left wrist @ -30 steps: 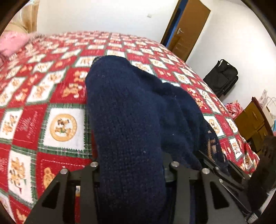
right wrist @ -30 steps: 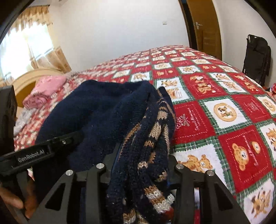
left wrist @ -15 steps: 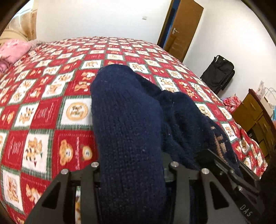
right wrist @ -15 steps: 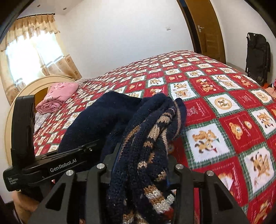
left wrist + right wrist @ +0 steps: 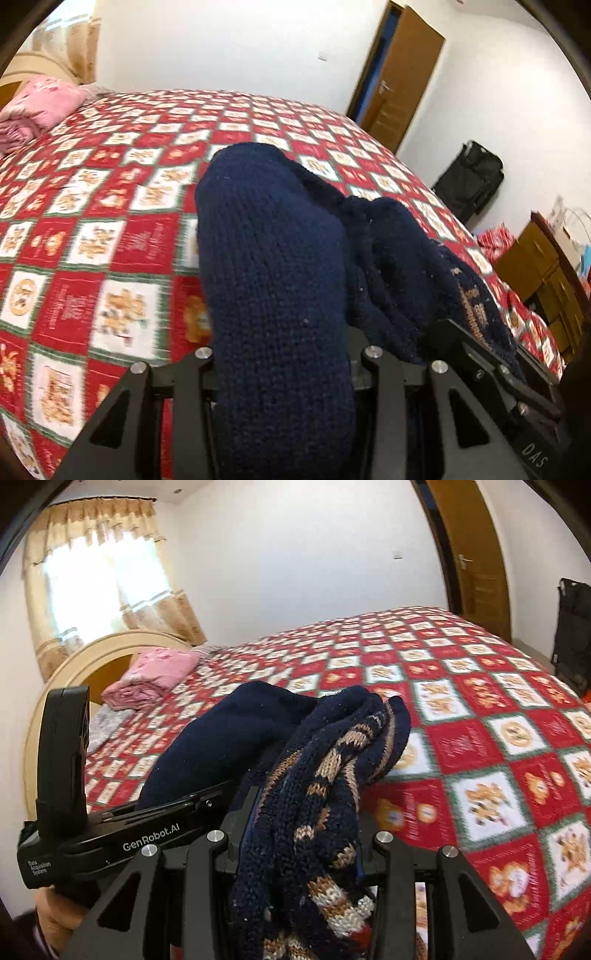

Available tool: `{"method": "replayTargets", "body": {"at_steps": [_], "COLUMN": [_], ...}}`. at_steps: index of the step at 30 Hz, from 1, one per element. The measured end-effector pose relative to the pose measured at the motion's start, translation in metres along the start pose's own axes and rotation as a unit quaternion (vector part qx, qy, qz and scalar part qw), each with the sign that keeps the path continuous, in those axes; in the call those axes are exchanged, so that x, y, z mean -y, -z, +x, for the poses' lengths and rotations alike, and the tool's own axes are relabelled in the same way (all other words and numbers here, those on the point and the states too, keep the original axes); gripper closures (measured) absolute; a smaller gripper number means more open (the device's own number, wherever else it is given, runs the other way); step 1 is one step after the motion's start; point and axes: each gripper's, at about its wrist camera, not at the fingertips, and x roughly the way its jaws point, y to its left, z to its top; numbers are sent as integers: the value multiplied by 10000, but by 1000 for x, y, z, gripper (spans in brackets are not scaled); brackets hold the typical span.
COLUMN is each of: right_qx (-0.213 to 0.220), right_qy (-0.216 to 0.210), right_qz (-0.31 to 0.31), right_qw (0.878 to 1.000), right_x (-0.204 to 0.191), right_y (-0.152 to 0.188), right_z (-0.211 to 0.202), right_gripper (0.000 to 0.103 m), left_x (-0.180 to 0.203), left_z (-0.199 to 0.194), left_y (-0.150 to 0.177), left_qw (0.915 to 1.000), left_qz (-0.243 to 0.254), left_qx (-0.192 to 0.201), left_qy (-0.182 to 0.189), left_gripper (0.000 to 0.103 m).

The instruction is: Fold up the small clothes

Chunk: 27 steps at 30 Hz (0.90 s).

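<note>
A navy knitted sweater (image 5: 273, 280) with a brown and cream patterned band (image 5: 314, 797) is bunched and held up above the bed. My left gripper (image 5: 284, 373) is shut on its plain navy part, which drapes over the fingers and hides the tips. My right gripper (image 5: 299, 853) is shut on the patterned part, fingertips hidden under the knit. The two grippers are close side by side; the left gripper's body (image 5: 110, 842) shows at the left in the right wrist view, the right gripper's body (image 5: 498, 373) at the lower right in the left wrist view.
A red, white and green bear-print quilt (image 5: 103, 236) covers the bed below. Folded pink clothes (image 5: 155, 675) lie by the curved headboard (image 5: 74, 664). A brown door (image 5: 402, 81), a black bag (image 5: 472, 181) and a wooden dresser (image 5: 539, 266) stand to the right.
Both grippers have risen with the sweater and tilted up; more of the wall, window and door shows. Both grips are unchanged.
</note>
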Motion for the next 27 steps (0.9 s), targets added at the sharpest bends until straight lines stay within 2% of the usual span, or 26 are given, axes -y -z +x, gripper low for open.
{"method": "replayTargets", "body": {"at_steps": [4, 10, 27], "right_qx": [-44, -274, -356], "right_qy": [-237, -587, -1131], "right_qz": [-255, -279, -776], "right_qw": [9994, 9975, 9899], "right_x": [-30, -59, -135], "right_y": [-3, 2, -1], "right_z": [19, 47, 95], "right_gripper": [62, 62, 62], "left_x": [-26, -58, -138], "left_z": [-15, -25, -49], "left_y": [-2, 5, 3], "left_qw": [9992, 9959, 9870], "left_qz": [-147, -381, -967], "left_qx": [163, 184, 405], "left_qy": [-345, -802, -1220], "left_gripper": [62, 62, 62]}}
